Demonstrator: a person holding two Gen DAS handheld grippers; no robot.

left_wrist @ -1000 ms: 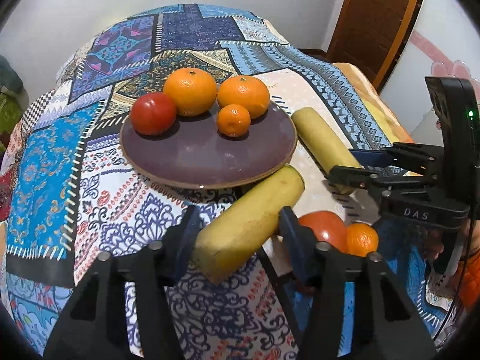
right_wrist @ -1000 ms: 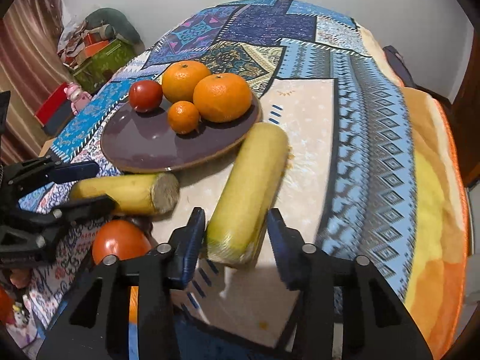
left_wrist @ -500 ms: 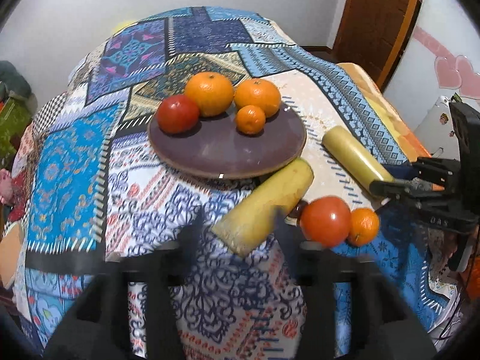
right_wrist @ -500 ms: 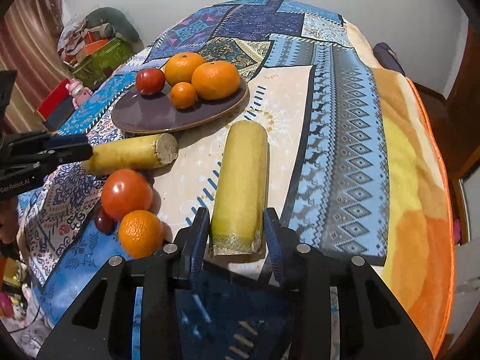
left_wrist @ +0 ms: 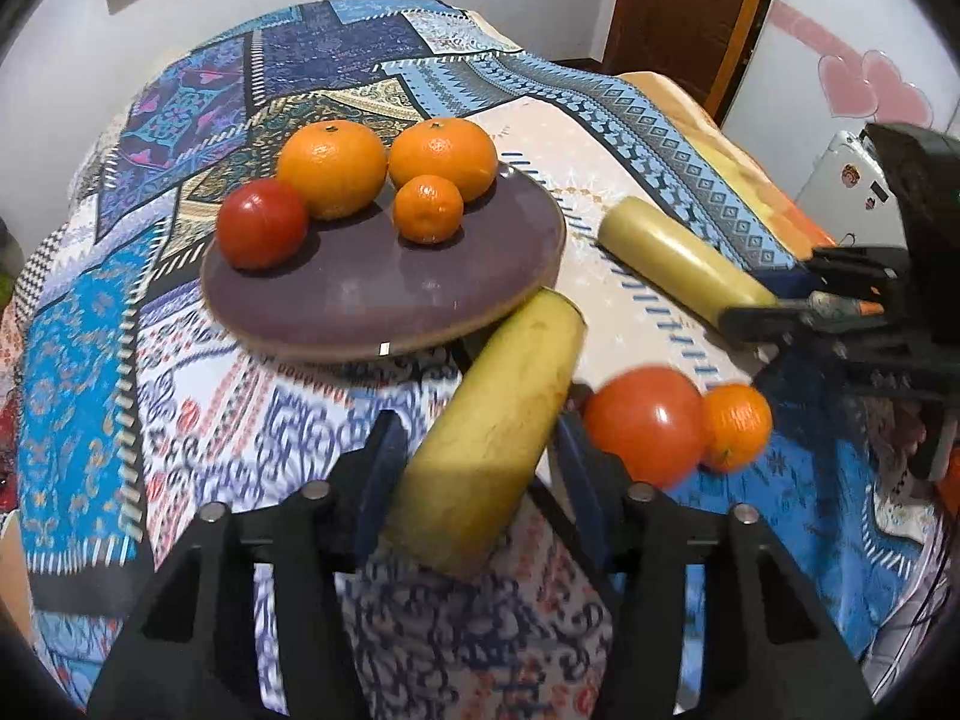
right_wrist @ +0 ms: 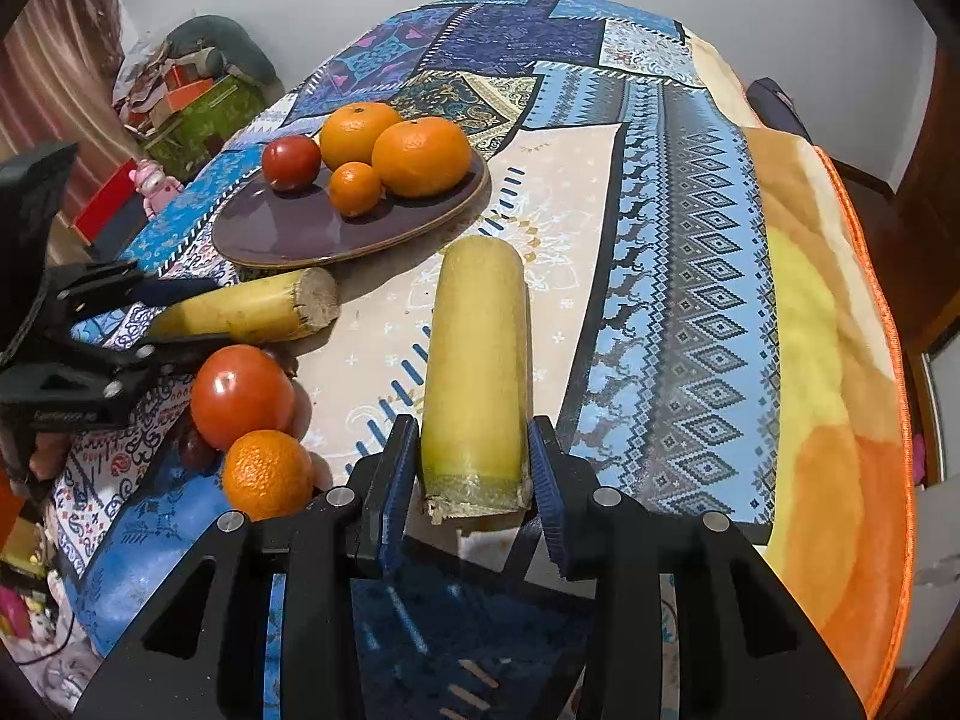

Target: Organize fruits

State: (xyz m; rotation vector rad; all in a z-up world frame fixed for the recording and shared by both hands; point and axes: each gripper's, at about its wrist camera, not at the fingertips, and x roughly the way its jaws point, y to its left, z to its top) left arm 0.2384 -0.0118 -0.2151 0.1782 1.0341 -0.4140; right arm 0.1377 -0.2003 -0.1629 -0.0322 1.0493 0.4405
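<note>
Patchwork-covered bench: both tongs, left (left_wrist: 474,468) & right (right_wrist: 474,474), spread round yellow stalks (left_wrist: 492,444) (right_wrist: 477,360) w/o pinching; center, squeeze, lift level

A lived-in room in a private home

Ahead of the fingers lies a patchwork cloth (right_wrist: 678,192) in blue patterns over an orange blanket (right_wrist: 840,360). Far left of the right fingers stand piled boxes (right_wrist: 198,102), a pink toy (right_wrist: 157,179) and a curtain (right_wrist: 54,60). Beyond the left fingers, to the right, I see a wooden door (left_wrist: 690,6) and pink heart stickers (left_wrist: 864,87) on the wall.
</note>
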